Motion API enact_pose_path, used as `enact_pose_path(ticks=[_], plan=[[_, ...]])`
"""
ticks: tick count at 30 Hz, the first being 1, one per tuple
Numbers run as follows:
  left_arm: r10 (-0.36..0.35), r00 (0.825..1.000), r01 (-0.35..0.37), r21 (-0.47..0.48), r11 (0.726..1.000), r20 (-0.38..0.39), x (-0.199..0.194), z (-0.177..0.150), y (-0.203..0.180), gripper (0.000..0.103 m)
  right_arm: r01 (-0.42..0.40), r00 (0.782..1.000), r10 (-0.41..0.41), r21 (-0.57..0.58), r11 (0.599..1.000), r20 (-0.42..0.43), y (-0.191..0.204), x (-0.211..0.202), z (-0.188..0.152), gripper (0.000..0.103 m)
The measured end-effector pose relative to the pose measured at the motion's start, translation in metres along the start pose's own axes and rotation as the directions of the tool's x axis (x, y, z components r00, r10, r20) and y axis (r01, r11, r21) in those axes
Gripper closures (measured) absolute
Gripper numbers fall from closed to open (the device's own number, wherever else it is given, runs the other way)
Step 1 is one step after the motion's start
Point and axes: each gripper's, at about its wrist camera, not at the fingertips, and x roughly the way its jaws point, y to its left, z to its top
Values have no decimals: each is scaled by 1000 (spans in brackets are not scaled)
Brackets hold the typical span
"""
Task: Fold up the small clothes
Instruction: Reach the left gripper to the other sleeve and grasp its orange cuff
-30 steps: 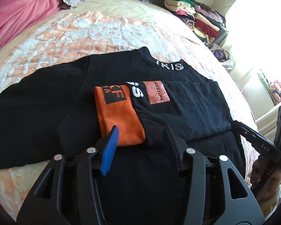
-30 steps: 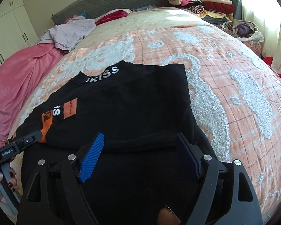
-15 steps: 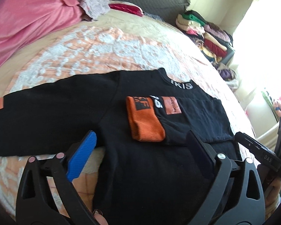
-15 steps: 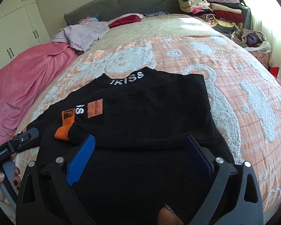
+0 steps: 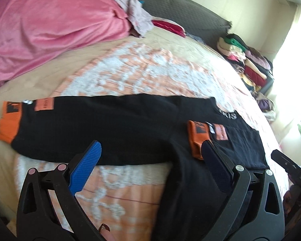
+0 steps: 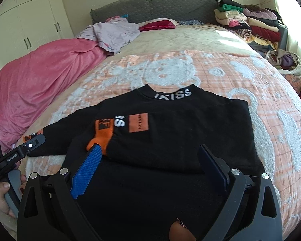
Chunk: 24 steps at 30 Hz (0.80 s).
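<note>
**A:** Starting with the left wrist view: what are you seeing?

**B:** I'm looking over the left gripper (image 5: 150, 160), and its jaws are standing wide apart with nothing between them. The black sweater (image 5: 130, 128) is lying flat on the bed (image 5: 142, 74). One sleeve is lying folded across the body, its orange cuff (image 5: 195, 138) sitting just below the collar. The other sleeve is stretching straight out away from the collar, ending in the far cuff (image 5: 9, 125). I'm judging that this sleeve is the next one to fold, which is why I'm holding the gripper released above it.

**A:** What is differing from a second ago?

**B:** The jaws were half closed then and are now fully spread. The view is also swinging toward the outstretched sleeve, so its far cuff is showing now.

**A:** And the right wrist view?

**B:** The right gripper (image 6: 150, 160) is also hanging released, empty, above the sweater's lower half, below the collar lettering (image 6: 172, 95). The folded edge is lying neatly, so I'm reading that side as done.

**A:** Any change there?

**B:** The jaws are a little wider than before, and the gripper is sitting farther back from the collar.
</note>
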Motion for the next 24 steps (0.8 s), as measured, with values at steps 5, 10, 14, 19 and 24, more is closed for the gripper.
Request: enact_pose_path(ticks=[5, 10, 14, 19, 24], plan=[[38, 999, -35, -64, 997, 32, -16, 2, 25, 10, -28, 1000, 28, -47, 998, -5, 25, 4, 5, 8], [104, 992, -96, -116, 989, 70, -32, 1, 49, 10, -57, 998, 56, -85, 995, -18, 50, 10, 7, 8], [161, 983, -146, -153, 977, 86, -42, -1, 69, 10, -91, 996, 88, -112, 990, -28, 70, 13, 6, 8], [202, 974, -178, -203, 963, 103, -56, -2, 88, 10, -129, 991, 123, -152, 980, -50, 96, 18, 4, 8], [268, 956, -234, -238, 943, 121, -70, -2, 106, 10, -157, 987, 144, -192, 969, -76, 124, 26, 0, 8]])
